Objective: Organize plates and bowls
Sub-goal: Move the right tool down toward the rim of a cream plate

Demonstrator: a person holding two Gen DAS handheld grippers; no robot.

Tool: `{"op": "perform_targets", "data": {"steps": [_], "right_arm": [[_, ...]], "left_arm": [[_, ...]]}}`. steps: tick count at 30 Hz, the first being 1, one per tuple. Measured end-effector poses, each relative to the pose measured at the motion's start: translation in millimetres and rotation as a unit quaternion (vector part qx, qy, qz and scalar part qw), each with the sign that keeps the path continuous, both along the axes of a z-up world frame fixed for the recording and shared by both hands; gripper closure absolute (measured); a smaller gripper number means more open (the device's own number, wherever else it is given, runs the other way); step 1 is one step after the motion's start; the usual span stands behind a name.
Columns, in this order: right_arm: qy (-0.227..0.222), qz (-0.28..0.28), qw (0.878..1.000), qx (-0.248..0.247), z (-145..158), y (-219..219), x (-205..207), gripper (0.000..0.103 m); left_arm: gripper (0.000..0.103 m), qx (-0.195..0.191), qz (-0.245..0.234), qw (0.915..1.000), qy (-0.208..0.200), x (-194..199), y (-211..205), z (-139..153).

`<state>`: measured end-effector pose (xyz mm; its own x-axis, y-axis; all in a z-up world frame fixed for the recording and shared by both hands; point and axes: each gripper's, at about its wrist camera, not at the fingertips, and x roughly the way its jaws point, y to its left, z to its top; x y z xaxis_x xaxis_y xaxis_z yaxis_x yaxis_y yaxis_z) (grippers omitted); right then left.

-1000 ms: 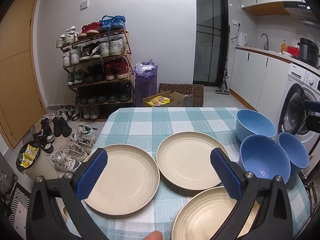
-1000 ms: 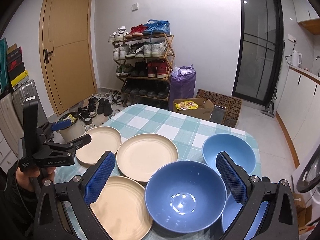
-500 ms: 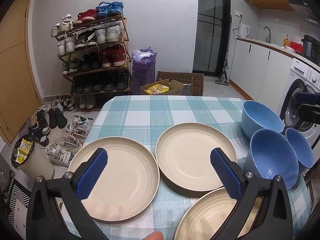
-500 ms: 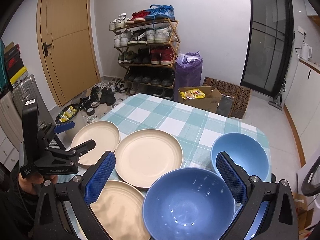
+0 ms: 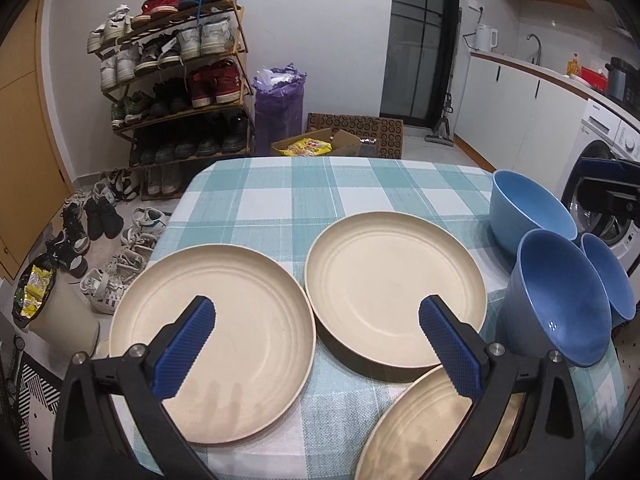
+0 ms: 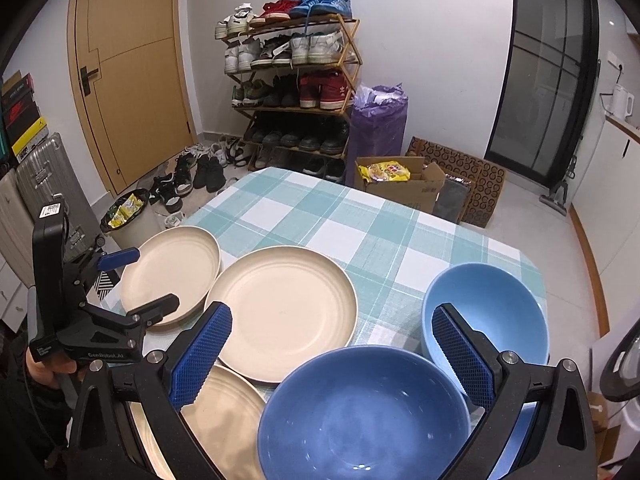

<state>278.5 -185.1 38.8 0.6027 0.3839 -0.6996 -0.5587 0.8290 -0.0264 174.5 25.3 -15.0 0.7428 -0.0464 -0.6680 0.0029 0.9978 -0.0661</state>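
Three cream plates lie on the checked tablecloth (image 5: pixel 288 196): a left plate (image 5: pixel 240 320), a middle plate (image 5: pixel 384 280) and a near plate (image 5: pixel 420 432). Three blue bowls stand at the right: a far light one (image 5: pixel 524 212), a large one (image 5: pixel 560 296) and a small one (image 5: pixel 608 276). My left gripper (image 5: pixel 316 344) is open and empty, above the near edges of the left and middle plates. My right gripper (image 6: pixel 332 352) is open and empty, above the large bowl (image 6: pixel 360 412); the light bowl (image 6: pixel 488 308) is beyond it.
The left gripper shows at the left of the right wrist view (image 6: pixel 120 280), over the left plate (image 6: pixel 176 264). A shoe rack (image 5: pixel 176 80), shoes on the floor, a bin (image 5: pixel 52 312), a purple bag (image 5: pixel 280 100) and a cardboard box (image 5: pixel 320 146) lie beyond the table. A washing machine (image 5: pixel 608 200) stands right.
Both grippers have moved down and forward towards the table. The plates and bowls look larger and nearer. Nothing was taken hold of.
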Motion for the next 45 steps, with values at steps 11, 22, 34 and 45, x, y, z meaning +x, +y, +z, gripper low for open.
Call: {"op": "perform_targets", "data": {"steps": [11, 22, 34, 45], "right_arm": [[0.042, -0.005, 0.999, -0.01, -20.2, 16.1, 35.5, 0.001], [0.099, 0.001, 0.995, -0.02, -45.4, 30.0, 65.5, 0.018], [0.126, 0.009, 0.991, -0.037, -60.8, 36.3, 79.6, 0.02], [0.13, 0.013, 0.99, -0.048, -66.5, 43.1, 80.3, 0.02]], "left_arm": [[0.009, -0.014, -0.031, 0.9994, 0.004, 6.5, -0.8, -6.6], [0.033, -0.049, -0.049, 0.9972, 0.027, 13.2, 0.3, -16.3], [0.043, -0.041, -0.091, 0.9934, 0.057, 8.0, -18.7, -21.8], [0.056, -0.075, -0.088, 0.9868, 0.114, 16.2, -18.1, -40.5]]}}
